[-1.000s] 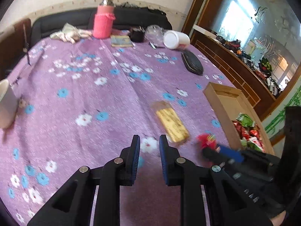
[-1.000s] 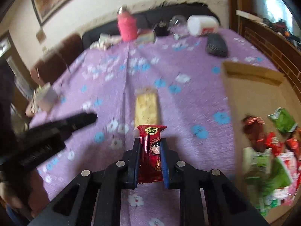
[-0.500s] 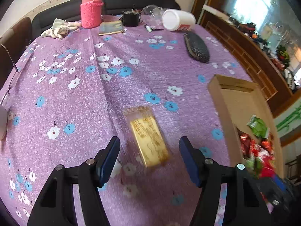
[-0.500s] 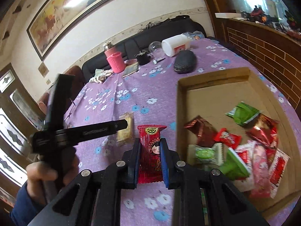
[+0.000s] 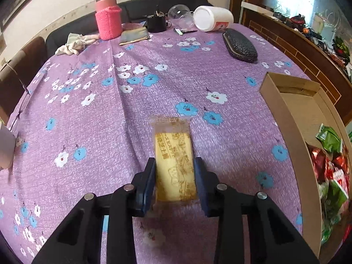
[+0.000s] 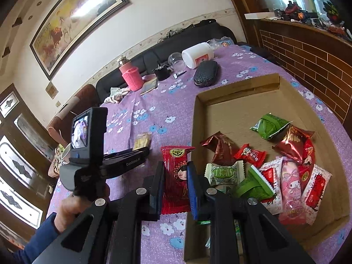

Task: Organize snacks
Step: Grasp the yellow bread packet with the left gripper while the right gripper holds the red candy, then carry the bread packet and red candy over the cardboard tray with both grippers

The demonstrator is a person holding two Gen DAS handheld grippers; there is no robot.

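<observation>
A yellow snack packet (image 5: pixel 173 145) lies flat on the purple flowered tablecloth (image 5: pixel 110 132). My left gripper (image 5: pixel 175 176) straddles its near half; the jaws are closing and both pads meet the packet's long sides. From the right wrist view, the left gripper (image 6: pixel 140 151) shows side-on over the yellow packet (image 6: pixel 143 139). My right gripper (image 6: pixel 176 176) is shut on a red snack packet (image 6: pixel 176 160) held upright, just above the left wall of the cardboard box (image 6: pixel 237 90). The box (image 5: pixel 283 101) holds several wrapped snacks (image 6: pixel 275 165).
At the table's far end stand a pink bottle (image 5: pixel 107 19), a tipped white jar (image 5: pixel 213 18), a black case (image 5: pixel 239 46), a dark cup (image 5: pixel 156 23) and a crumpled cloth (image 5: pixel 72 45). A person's hand (image 6: pixel 72 206) holds the left gripper. A brick ledge runs along the right.
The left gripper opened wide, moved forward over the yellow packet and narrowed onto its sides. The right gripper carried the red packet rightward to the box's left wall.
</observation>
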